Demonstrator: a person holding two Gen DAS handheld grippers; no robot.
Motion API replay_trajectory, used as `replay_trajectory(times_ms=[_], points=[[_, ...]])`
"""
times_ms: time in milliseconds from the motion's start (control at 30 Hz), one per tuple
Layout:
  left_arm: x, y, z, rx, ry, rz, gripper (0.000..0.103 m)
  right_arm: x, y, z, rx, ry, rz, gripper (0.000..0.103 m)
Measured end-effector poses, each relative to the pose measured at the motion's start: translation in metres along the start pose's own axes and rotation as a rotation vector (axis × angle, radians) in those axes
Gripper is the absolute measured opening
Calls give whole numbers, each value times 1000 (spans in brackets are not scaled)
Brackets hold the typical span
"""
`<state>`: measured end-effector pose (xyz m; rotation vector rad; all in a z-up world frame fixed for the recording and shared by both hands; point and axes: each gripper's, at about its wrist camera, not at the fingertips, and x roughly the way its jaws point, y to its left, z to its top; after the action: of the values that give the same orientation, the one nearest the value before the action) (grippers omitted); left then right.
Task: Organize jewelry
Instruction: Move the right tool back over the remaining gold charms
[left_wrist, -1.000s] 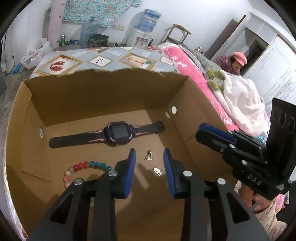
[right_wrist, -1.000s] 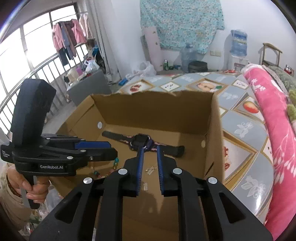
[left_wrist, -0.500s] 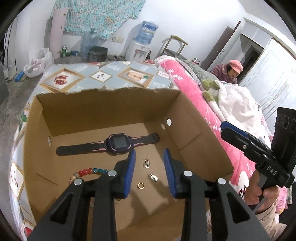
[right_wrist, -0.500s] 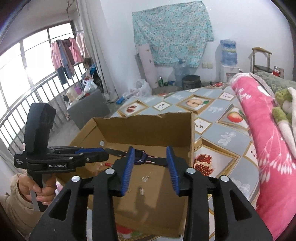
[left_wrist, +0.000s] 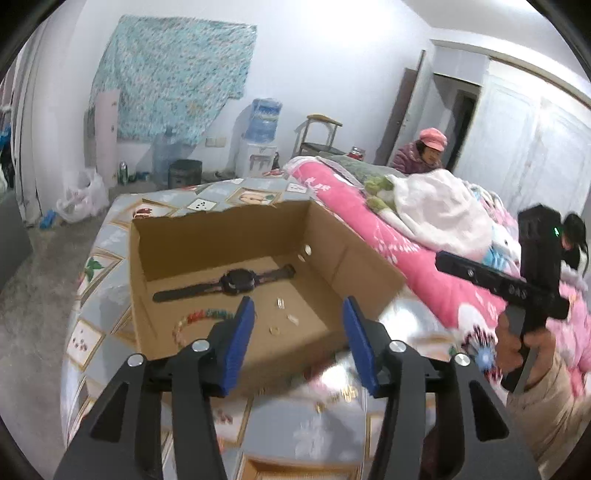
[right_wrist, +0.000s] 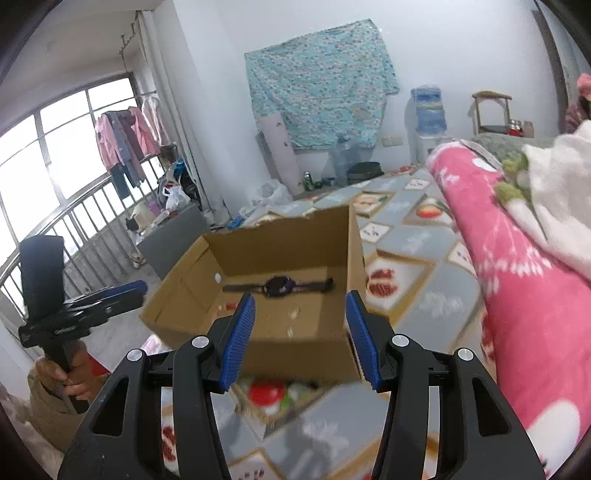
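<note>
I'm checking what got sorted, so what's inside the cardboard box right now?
Inside the cardboard box lie a dark watch, a bead bracelet, a small gold ring and two tiny metal pieces. The near wall and the left gripper's fingers hide the front floor.

The open brown corrugated-cardboard box at mid-frame is matt, its far edge torn and ragged. Inside lies a black watch with a glossy face and a dull, rubbery-looking strap, and nearer the frame's lower left a bracelet of shiny coloured beads. The box stands on a smooth printed cloth with fruit pictures. At right, the pink patterned blanket looks soft and fleecy.
</note>
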<state>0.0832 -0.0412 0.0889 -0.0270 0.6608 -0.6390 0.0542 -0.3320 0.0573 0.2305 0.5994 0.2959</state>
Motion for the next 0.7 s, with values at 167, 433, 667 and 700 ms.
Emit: replay_trajectory(times_ms=[167, 433, 667, 700], points=[[-11, -18, -39, 44, 38, -7, 51, -3, 6, -30, -1, 56, 11, 49], [22, -30, -88, 36, 146, 23, 51, 34, 14, -73, 1, 212, 39, 48], [61, -40, -108, 108, 201, 82, 51, 53, 17, -96, 37, 281, 65, 42], [67, -40, -109, 108, 204, 81, 51, 56, 17, -98, 40, 288, 68, 41]])
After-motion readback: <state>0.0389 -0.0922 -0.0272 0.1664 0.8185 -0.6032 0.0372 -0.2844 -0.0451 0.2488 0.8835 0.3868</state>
